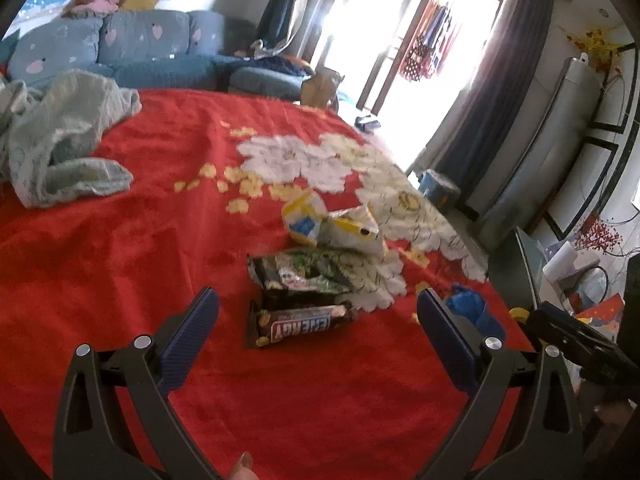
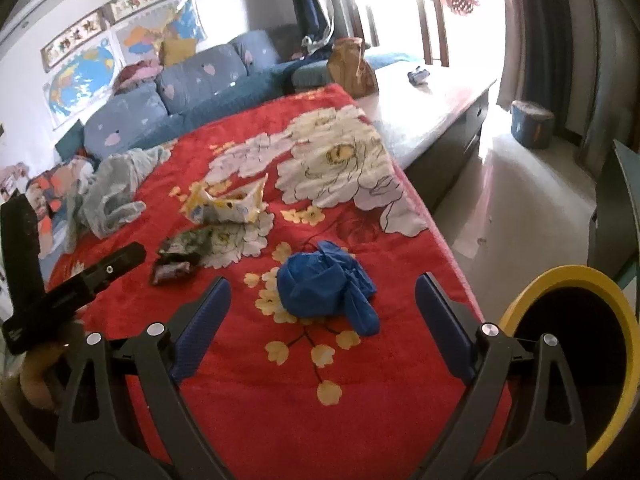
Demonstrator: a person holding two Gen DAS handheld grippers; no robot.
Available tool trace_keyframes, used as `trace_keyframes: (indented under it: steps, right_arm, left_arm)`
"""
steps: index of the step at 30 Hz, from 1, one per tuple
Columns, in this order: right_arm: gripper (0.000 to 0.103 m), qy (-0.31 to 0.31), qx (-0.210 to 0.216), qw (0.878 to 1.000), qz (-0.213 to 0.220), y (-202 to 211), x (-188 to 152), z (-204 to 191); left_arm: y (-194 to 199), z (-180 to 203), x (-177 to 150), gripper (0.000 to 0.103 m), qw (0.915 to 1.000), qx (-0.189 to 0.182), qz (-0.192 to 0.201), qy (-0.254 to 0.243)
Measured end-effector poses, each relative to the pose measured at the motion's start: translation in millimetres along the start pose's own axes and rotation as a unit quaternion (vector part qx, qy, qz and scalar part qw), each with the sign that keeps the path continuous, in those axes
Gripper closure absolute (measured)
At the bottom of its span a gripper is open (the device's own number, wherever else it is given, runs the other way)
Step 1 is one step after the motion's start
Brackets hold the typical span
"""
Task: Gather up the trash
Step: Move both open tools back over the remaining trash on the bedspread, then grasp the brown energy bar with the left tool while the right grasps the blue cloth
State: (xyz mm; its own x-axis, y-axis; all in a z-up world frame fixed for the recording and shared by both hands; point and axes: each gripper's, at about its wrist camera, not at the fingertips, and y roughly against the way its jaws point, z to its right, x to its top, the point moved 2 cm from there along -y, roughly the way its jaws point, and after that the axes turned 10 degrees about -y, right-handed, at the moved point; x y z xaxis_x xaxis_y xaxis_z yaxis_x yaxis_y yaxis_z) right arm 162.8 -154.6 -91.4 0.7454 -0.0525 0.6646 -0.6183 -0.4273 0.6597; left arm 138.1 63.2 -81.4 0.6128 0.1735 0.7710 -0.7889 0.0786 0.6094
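Hovering over bed litter, left gripper (image 1: pixel 318 314) fingers spread toward wrapper (image 1: pixel 298 325); right gripper (image 2: pixel 323 296) spread around blue bag (image 2: pixel 324 286) (bin (image 2: pixel 560 360) nearby).

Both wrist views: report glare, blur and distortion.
Left wrist view: window blown out white, fisheye bends the room edges, ENERGY wrapper text readable. Right wrist view: window glare washes the floor, yellow-and-white wrapper slightly soft, corners vignetted black.
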Motion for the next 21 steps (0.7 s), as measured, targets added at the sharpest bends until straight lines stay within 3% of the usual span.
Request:
trace_keyframes:
  steps: [9, 14, 17, 21]
  right_arm:
    - [0.018, -0.005, -0.016, 0.999, -0.032, -35.1, -3.2, 12.4]
    - [0.018, 0.007, -0.015, 0.999, -0.039, -44.7, -5.8, 8.8]
    - [0.019, 0.011, -0.012, 0.999, -0.042, -49.7, -6.1, 6.5]
    - [0.035, 0.013, -0.004, 0.998, -0.054, -58.5, -7.5, 3.0]
  left_arm:
    - [-32.8, 3.9, -7.3, 0.007, 0.9989, -0.006, -0.046, 0.007]
    - [-47.8, 5.0, -8.5, 0.008, 0.9975, 0.01, -0.069, 0.01]
    - [-49.4, 4.3, -9.1, 0.019, 0.997, 0.017, -0.075, 0.009]
    - [-47.3, 0.9, -9.8, 0.029, 0.9968, 0.025, -0.075, 0.011]
